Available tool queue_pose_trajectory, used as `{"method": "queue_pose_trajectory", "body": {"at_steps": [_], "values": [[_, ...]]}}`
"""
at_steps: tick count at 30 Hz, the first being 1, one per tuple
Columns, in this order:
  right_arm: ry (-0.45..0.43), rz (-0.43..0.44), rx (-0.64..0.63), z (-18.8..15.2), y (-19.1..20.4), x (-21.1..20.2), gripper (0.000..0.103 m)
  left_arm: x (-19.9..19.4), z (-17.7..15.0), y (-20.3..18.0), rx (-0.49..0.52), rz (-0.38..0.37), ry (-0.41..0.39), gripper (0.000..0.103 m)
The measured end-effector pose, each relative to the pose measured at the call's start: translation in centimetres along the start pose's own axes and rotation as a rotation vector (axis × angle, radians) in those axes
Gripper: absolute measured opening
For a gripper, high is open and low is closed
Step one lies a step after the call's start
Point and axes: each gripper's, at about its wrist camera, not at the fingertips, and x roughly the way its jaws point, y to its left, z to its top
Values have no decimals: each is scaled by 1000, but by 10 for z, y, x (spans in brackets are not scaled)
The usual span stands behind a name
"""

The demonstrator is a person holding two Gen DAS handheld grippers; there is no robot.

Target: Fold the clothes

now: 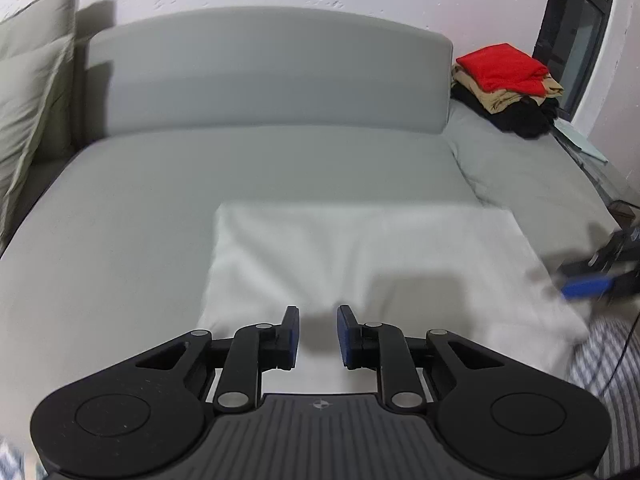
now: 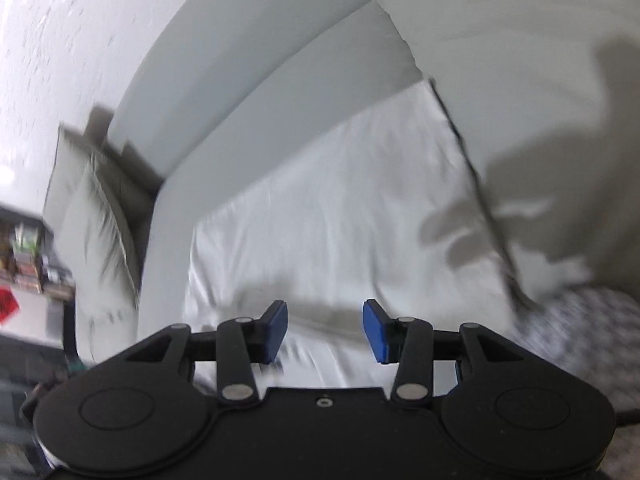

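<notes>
Grey bed [image 1: 120,208]: white cloth [image 1: 360,248], folded stack [image 1: 508,80].

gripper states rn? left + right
Left gripper: open, empty, over the near edge of the white cloth.
Right gripper: open, empty, over the same cloth.

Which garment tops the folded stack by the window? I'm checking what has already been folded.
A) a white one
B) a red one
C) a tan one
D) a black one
B: in the left wrist view the red garment lies on top of the stack, over a tan garment and a black garment.
</notes>
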Motion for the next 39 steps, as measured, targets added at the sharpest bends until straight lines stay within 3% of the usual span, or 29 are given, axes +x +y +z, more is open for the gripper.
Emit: {"method": "queue_pose_trajectory", "body": {"at_steps": [1, 4, 7, 9, 11, 13, 16, 20, 25, 27, 29, 32, 35, 37, 39], "values": [[-1, -5, 15, 5, 2, 15, 42, 13, 9, -4, -8, 1, 2, 22], [27, -40, 41, 6, 7, 56, 41, 55, 18, -14, 9, 14, 112, 23], [80, -16, 29, -5, 8, 67, 41, 26, -7, -5, 43, -10, 131, 19], [176, 19, -9, -18, 9, 65, 41, 7, -24, 2, 66, -26, 143, 19], [252, 43, -40, -31, 8, 51, 42, -12, -42, 8, 88, -42, 156, 20], [267, 61, -78, -42, 5, 30, 43, -31, -59, 15, 111, -57, 168, 22], [214, 85, -77, -48, -6, -3, 51, -55, -80, 24, 131, -68, 179, 22], [38, 32, -23, -38, -17, -19, 50, -35, -63, 33, 31, 31, 121, 23], [-131, -114, -132, -20, -9, -8, 31, -11, -43, 45, -93, 154, 47, 18], [-151, -184, -206, -14, -1, 8, 31, 3, -35, 48, -122, 213, 50, 17], [-146, -285, -278, -10, 2, 30, 31, 29, -32, 45, -67, 303, 167, 16], [-106, -458, -294, -12, -4, 45, 36, 28, -28, 36, -3, 392, 227, 17], [-95, -484, -204, -8, -16, 28, 36, 15, -34, 40, 33, 475, 227, 22], [-109, -490, -204, -7, -23, 17, 36, 2, -37, 47, -8, 446, 203, 22], [-147, -427, -169, -5, -30, 1, 36, -7, -35, 49, -35, 433, 163, 22]]}}
